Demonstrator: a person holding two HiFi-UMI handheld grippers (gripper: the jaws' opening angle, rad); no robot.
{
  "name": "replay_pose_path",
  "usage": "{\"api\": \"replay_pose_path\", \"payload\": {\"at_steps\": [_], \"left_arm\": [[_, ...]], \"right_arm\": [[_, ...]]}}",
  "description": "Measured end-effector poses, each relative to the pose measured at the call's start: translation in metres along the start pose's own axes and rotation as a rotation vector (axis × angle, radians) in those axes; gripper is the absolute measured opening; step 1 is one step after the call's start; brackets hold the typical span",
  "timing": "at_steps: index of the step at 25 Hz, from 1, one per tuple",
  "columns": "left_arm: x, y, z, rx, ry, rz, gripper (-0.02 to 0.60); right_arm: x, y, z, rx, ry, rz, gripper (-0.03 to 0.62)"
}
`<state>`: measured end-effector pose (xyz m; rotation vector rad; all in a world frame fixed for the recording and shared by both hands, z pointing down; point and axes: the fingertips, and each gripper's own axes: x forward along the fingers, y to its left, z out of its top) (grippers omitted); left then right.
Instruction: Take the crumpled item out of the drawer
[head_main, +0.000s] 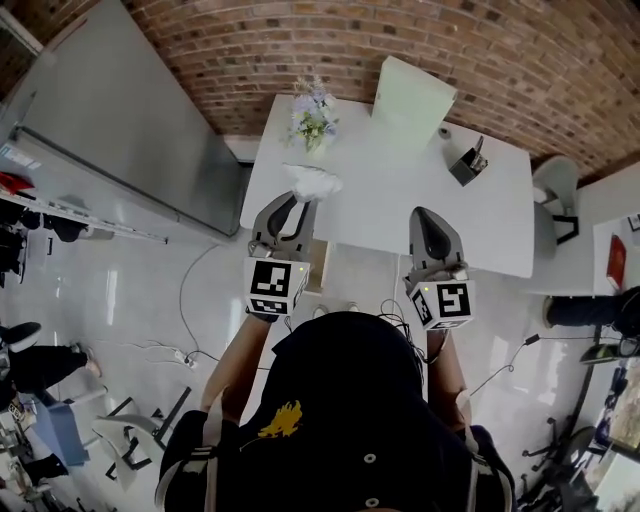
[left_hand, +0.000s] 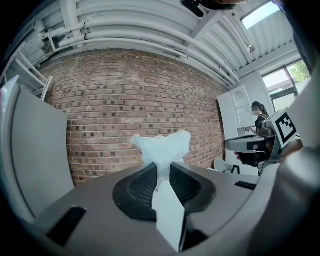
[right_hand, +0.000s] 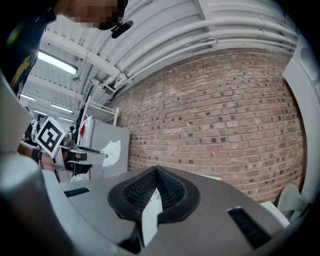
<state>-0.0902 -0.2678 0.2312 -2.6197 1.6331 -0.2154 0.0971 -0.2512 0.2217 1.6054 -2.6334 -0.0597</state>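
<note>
The crumpled item (head_main: 313, 183) is a wad of white paper, pinched in my left gripper (head_main: 299, 204) and held up over the left part of the white table (head_main: 400, 215). In the left gripper view the wad (left_hand: 162, 147) sticks up from between the dark ribbed pads (left_hand: 142, 185), which press on it from both sides. My right gripper (head_main: 433, 216) hovers over the table's near edge, its jaws closed together with nothing between them (right_hand: 156, 175). From the right gripper view the wad (right_hand: 111, 152) shows at the far left, in front of a brick wall.
A vase of pale flowers (head_main: 313, 115) stands at the table's back left, and a dark pen holder (head_main: 468, 163) at its back right. A light chair back (head_main: 412, 92) leans at the far edge. A small brown drawer front (head_main: 319, 264) shows under the near edge. Cables lie on the floor.
</note>
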Motion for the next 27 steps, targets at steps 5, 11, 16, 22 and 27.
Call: {"api": "replay_pose_path", "payload": {"at_steps": [5, 11, 16, 22, 27], "left_arm": [[0.002, -0.001, 0.008, 0.027, -0.007, -0.005, 0.087], [-0.015, 0.02, 0.014, 0.053, -0.004, 0.005, 0.087], [-0.026, 0.018, 0.009, 0.028, -0.005, 0.007, 0.087], [-0.044, 0.026, 0.003, 0.018, 0.001, 0.015, 0.087], [-0.059, 0.04, -0.005, 0.015, 0.002, 0.033, 0.087]], "right_arm": [[-0.001, 0.0, -0.005, -0.059, 0.027, 0.037, 0.026], [-0.002, 0.008, -0.01, -0.039, 0.044, 0.028, 0.026], [-0.001, 0.02, -0.009, -0.045, 0.051, 0.042, 0.026], [0.002, 0.041, -0.007, -0.055, 0.057, 0.066, 0.026], [0.006, 0.058, -0.012, -0.064, 0.069, 0.086, 0.026]]}}
